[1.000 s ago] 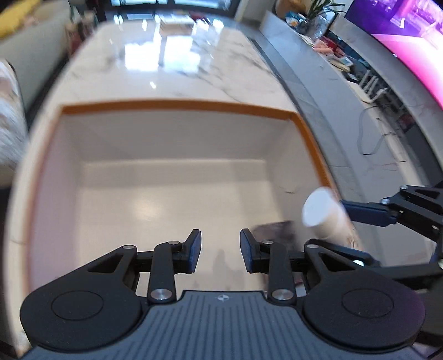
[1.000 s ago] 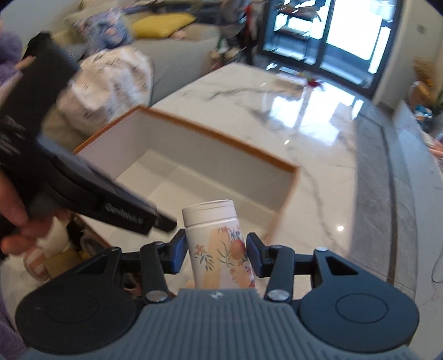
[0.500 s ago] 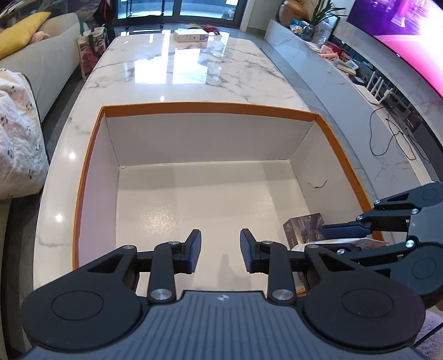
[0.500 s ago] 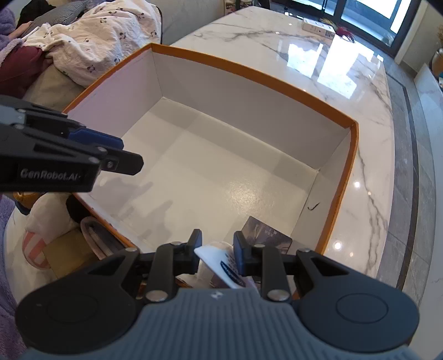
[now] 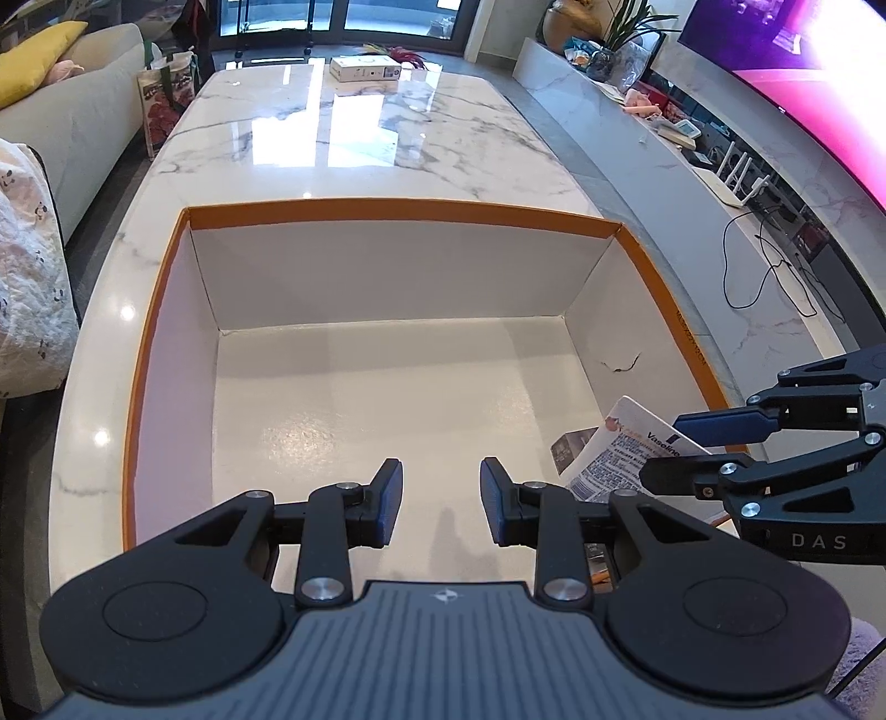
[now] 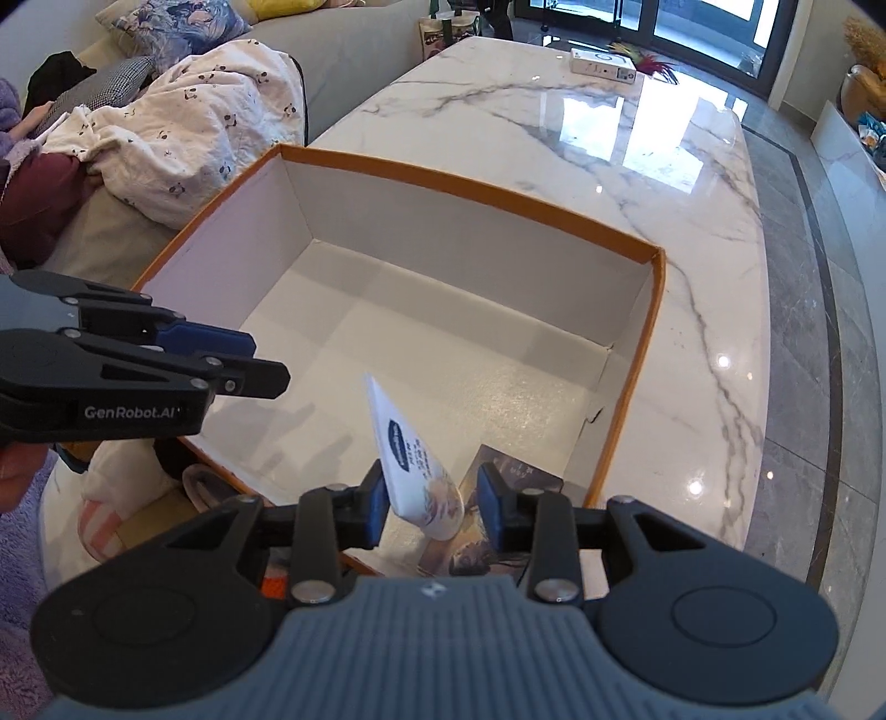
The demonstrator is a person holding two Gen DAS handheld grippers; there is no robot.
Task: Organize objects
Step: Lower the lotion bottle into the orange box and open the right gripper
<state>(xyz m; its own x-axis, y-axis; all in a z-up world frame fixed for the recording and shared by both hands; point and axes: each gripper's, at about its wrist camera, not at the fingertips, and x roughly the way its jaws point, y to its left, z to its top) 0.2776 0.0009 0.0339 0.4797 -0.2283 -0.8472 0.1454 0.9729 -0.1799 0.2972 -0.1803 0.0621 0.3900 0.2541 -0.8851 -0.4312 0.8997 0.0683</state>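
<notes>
Marble table (image 5: 387, 138), orange-rimmed box (image 5: 421, 209)

Bright daylight, sharp frames, strong fisheye bending.
Windows (image 5: 332, 16) at twelve o'clock throw white glare on the marble table (image 5: 354, 127); a screen (image 5: 819, 83) glows magenta at two o'clock; soft shadows; edges curve.

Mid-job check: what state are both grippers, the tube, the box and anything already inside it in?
left gripper: open, nothing between its pads.
right gripper: open, jaws just been opening; one pad stands clear of the tube.
tube: tilted, crimped end up, lower end hidden.
orange box: lidless, upright.
dark booklet: lying flat in the box's near corner.
</notes>
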